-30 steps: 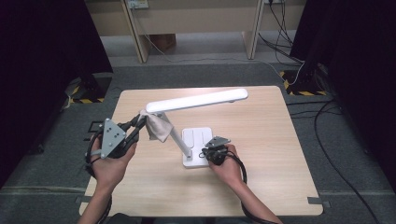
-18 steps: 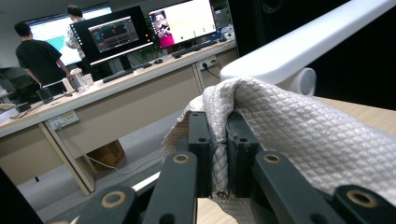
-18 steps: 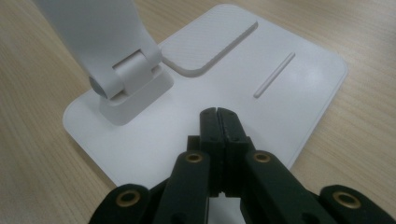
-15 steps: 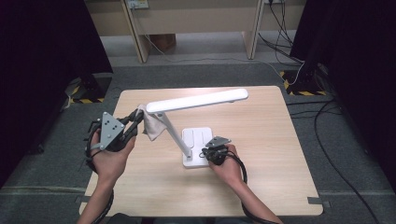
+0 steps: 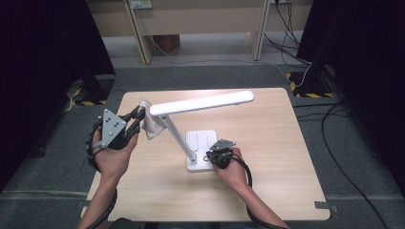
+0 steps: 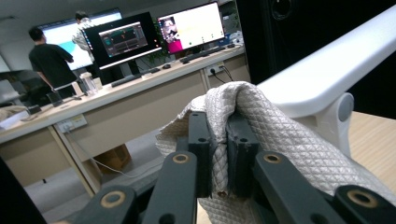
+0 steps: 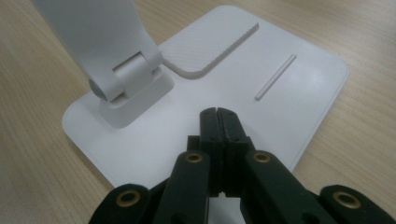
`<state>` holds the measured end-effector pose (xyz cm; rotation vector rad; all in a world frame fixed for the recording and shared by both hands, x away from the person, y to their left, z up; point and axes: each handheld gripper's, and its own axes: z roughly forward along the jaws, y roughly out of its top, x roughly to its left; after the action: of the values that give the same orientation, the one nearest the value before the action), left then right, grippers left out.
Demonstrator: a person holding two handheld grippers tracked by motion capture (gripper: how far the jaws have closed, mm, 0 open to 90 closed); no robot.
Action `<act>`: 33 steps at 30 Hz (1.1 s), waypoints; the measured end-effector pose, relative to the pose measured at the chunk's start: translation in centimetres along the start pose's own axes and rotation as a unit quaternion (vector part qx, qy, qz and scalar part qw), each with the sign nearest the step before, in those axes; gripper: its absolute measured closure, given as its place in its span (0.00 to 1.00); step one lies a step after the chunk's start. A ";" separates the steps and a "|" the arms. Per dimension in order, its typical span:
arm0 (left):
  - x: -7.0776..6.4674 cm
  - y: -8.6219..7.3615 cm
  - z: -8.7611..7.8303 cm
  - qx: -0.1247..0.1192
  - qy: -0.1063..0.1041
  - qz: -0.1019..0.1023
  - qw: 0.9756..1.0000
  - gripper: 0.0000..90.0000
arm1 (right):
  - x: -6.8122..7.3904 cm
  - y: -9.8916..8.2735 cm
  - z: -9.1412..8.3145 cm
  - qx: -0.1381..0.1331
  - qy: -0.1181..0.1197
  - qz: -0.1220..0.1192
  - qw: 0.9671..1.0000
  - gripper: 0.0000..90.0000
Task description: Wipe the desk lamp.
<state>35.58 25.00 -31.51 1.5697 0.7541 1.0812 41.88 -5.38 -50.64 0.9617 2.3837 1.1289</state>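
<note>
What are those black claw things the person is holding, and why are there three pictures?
Those claws are grippers, hand tools with two black jaws that pinch like tongs. A person sits at a wooden table and holds one in each hand.

One picture comes from a camera up high, looking down. The other two come from little cameras riding on each gripper, looking along its jaws.

On the table stands a white desk lamp. The left gripper pinches a pale quilted cloth and holds it up by the end of the lamp's long head, near the hinge. It looks like wiping. The right gripper has its jaws shut with nothing between them, and its tip rests on the lamp's flat base, probably to keep it steady.
</note>
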 end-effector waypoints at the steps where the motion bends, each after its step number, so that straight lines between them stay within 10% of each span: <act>1: 0.0 0.1 0.0 0.000 0.002 0.005 1.000 0.92 | 0.0 0.0 0.0 0.000 0.000 0.001 1.000 1.00; 16: -1.0 2.6 -0.9 -0.027 0.021 0.066 0.997 0.91 | 0.0 0.0 0.0 -0.001 -0.002 -0.003 1.000 1.00; 33: -2.3 3.6 -0.5 -0.036 -0.007 0.070 0.997 0.91 | 0.1 -0.1 0.0 -0.003 -0.003 -0.002 1.000 1.00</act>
<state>34.03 22.25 -28.57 1.5869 0.5957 1.1844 41.80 -5.38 -50.69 0.9556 2.3759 1.1289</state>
